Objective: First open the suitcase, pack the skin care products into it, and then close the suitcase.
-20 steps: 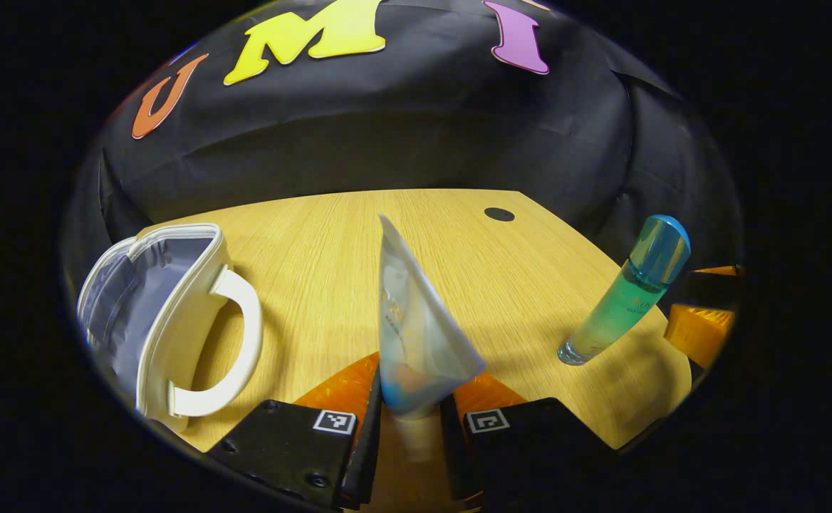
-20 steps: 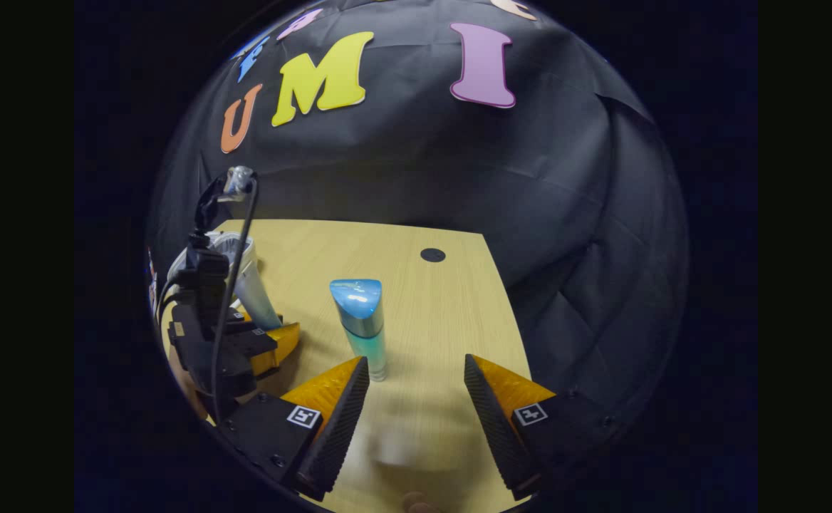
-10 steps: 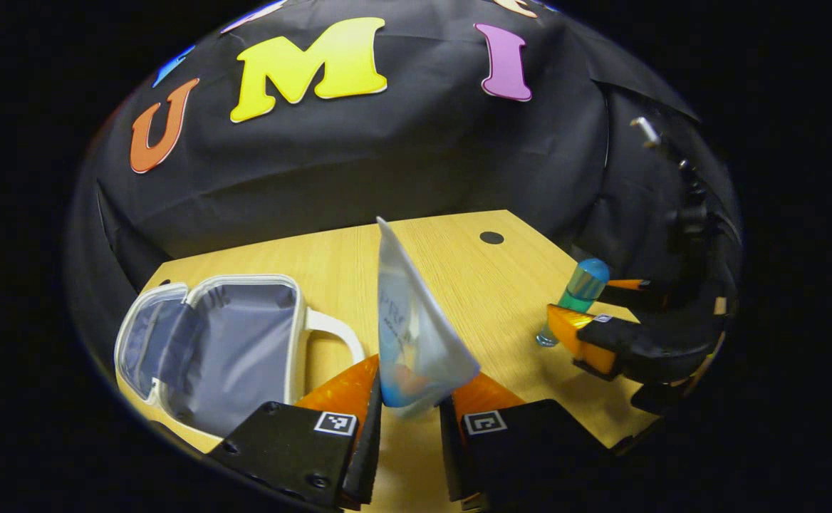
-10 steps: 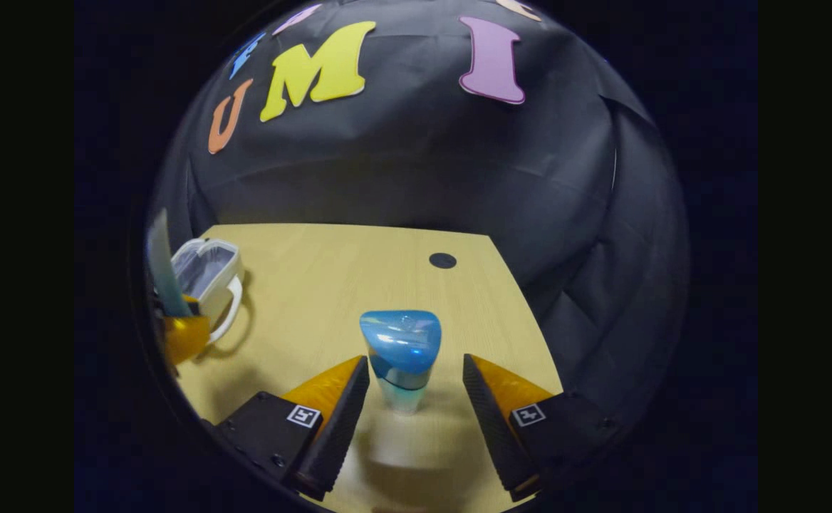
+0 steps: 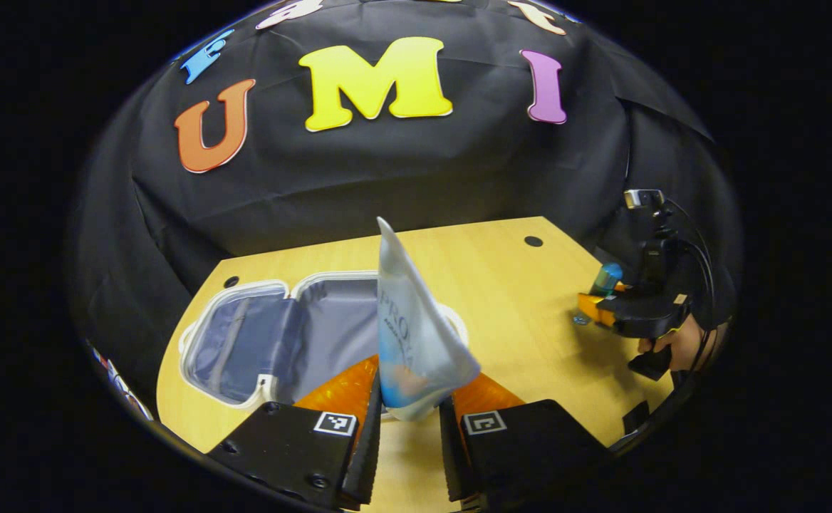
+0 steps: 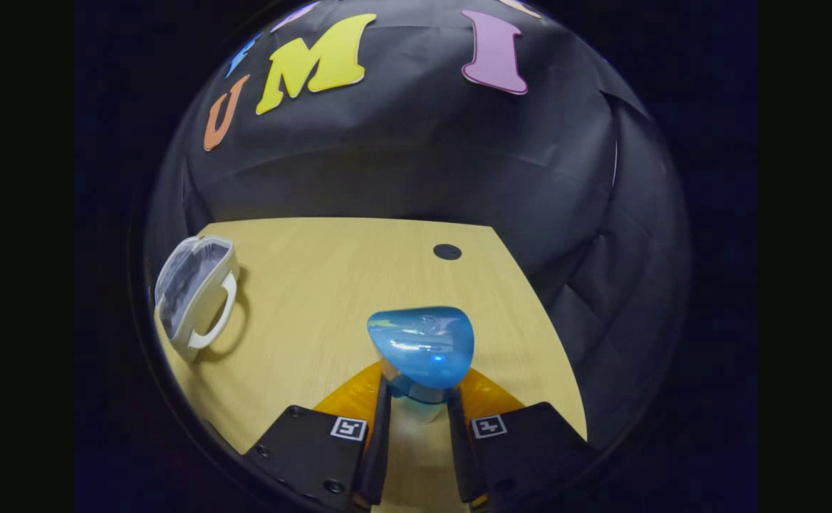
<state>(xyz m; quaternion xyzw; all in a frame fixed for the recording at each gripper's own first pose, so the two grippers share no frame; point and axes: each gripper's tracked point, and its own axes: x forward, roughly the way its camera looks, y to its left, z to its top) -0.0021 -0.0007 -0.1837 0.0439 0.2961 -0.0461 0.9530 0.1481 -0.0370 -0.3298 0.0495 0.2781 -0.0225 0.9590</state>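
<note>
My left gripper [image 5: 410,417] is shut on a pale, translucent squeeze tube [image 5: 409,328], which stands up between its fingers. Just beyond it lies the small white suitcase [image 5: 245,335], open flat, its grey lining showing. In the right gripper view the same suitcase [image 6: 191,292] sits at the table's left edge. My right gripper [image 6: 417,420] is shut on a green bottle with a blue cap [image 6: 423,345], held upright on the table. Far right in the left gripper view, that right gripper [image 5: 598,310] and the bottle [image 5: 607,278] appear, held by a hand [image 5: 676,342].
The wooden table [image 5: 501,285] has a round dark hole near its back right corner [image 5: 533,241], seen also as the hole [image 6: 446,251] in the right gripper view. Black cloth walls stand close behind and to the right of the table.
My left gripper has carried the tube leftward until it is at the open suitcase. My right gripper has moved onto the bottle and shut on it.
</note>
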